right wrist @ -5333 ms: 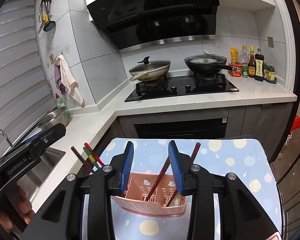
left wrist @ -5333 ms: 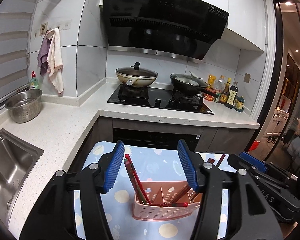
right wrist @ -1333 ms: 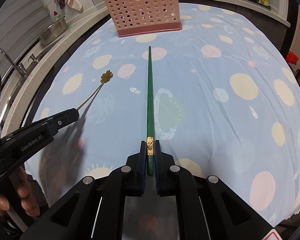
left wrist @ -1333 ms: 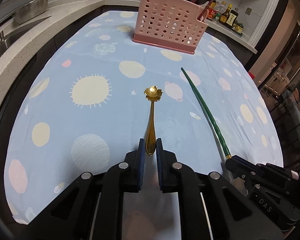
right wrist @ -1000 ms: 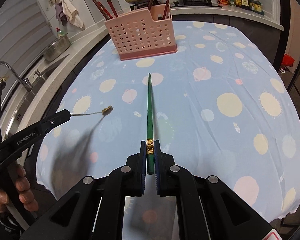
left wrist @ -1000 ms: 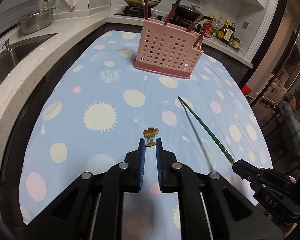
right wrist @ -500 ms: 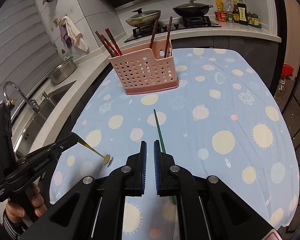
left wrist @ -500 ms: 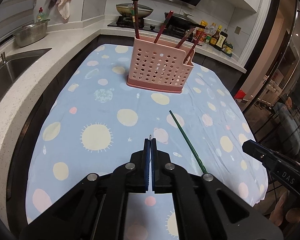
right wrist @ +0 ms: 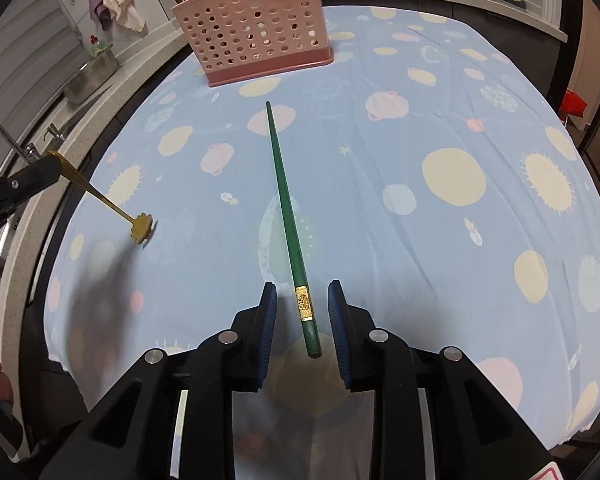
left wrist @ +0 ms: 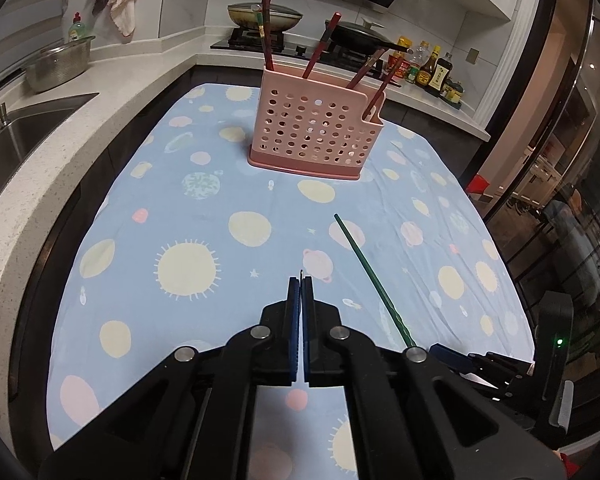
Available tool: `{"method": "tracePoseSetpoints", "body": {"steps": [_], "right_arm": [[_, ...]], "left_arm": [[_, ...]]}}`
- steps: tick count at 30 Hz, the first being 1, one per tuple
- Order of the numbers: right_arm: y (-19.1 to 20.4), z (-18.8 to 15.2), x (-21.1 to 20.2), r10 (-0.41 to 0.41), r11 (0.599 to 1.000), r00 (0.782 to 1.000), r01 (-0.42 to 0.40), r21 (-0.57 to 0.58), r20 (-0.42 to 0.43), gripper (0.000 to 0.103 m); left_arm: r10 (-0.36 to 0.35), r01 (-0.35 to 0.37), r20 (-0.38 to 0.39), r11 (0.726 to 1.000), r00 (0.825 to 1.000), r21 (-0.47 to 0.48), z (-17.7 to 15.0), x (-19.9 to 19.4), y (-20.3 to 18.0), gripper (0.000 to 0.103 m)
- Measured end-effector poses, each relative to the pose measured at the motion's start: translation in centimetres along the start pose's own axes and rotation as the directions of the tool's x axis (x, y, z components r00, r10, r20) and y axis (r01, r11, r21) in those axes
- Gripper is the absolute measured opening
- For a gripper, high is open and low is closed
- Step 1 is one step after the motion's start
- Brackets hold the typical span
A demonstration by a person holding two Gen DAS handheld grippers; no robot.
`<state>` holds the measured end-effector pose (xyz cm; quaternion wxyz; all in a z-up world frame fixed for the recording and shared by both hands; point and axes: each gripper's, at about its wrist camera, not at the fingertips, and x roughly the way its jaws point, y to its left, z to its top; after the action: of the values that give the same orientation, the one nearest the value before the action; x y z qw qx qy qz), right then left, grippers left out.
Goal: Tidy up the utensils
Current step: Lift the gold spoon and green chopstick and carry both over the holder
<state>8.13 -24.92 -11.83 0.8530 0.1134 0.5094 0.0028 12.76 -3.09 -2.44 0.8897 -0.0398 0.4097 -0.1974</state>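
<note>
— Closest to the right gripper (right wrist: 302, 306)?
— Green chopstick (right wrist: 287, 216), flat on the dotted blue tablecloth (right wrist: 440, 216). Thick end with the gold band between the blue pads (right wrist: 269, 312), touching neither. Jaws opening, a gap on both sides.
— And pointing which way?
— Away from the gripper, thin tip toward the pink utensil basket (right wrist: 256, 28), stopping short of it.
— Left gripper (left wrist: 301, 284)?
— Pressed together on a gold spoon (right wrist: 142, 226). From its own camera, only a sliver of metal past the blue tips. From the right wrist view, handle pinched, flower-shaped end slanting down above the cloth, well to the left of the chopstick.
— Farther out?
— Basket upright at the far part of the cloth, red chopsticks (left wrist: 318, 50) standing in several compartments. Cannot tell which ones hold how many.
— Beyond that?
— Countertop (left wrist: 112, 92), sink at the left, stove with two pans at the back.
</note>
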Motion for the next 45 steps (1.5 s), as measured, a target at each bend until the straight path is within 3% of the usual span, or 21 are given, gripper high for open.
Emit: {"method": "tracePoseSetpoints", "body": {"steps": [5,8,13,20,33,41,45], "right_arm": [[0.5,-0.3,0.4,-0.045,0.997,0.999,0.045,-0.055,0.010,0.022],[0.5,-0.4,0.3,-0.052,0.996,0.999,0.053,-0.067,0.012,0.009],[0.2,-0.1,-0.9,-0.038,0.998,0.999,0.039,-0.050,0.035,0.007],[0.9,2.0,-5.7,0.008,0.999,0.992,-0.002,-0.046,0.130,0.007],[1.8,11.2,-13.7,0.088,0.996,0.929,-0.074,-0.054,0.359,0.007],[2.4,17.6,-16.1,0.126,0.991,0.879,-0.096,-0.088,0.461,0.007],[2.7,21.0,-17.7,0.146,0.989,0.841,-0.112,-0.096,0.520,0.007]], "left_arm": [[0.001,-0.001,0.000,1.000,1.000,-0.001,0.0,0.0,-0.1,0.001],[-0.001,0.001,-0.001,1.000,1.000,0.000,0.0,0.0,-0.1,0.001],[-0.002,0.002,0.006,1.000,1.000,0.004,0.1,-0.4,-0.4,0.000],[-0.012,0.011,0.040,1.000,0.999,0.007,1.3,-1.8,-0.5,0.000],[-0.023,0.015,0.146,0.998,0.989,0.053,6.8,-4.1,-1.6,0.000],[-0.031,0.012,0.254,0.997,0.967,0.076,13.0,-5.3,-1.8,0.000],[-0.034,0.007,0.306,0.996,0.952,0.087,16.2,-5.8,-1.7,0.001]]}}
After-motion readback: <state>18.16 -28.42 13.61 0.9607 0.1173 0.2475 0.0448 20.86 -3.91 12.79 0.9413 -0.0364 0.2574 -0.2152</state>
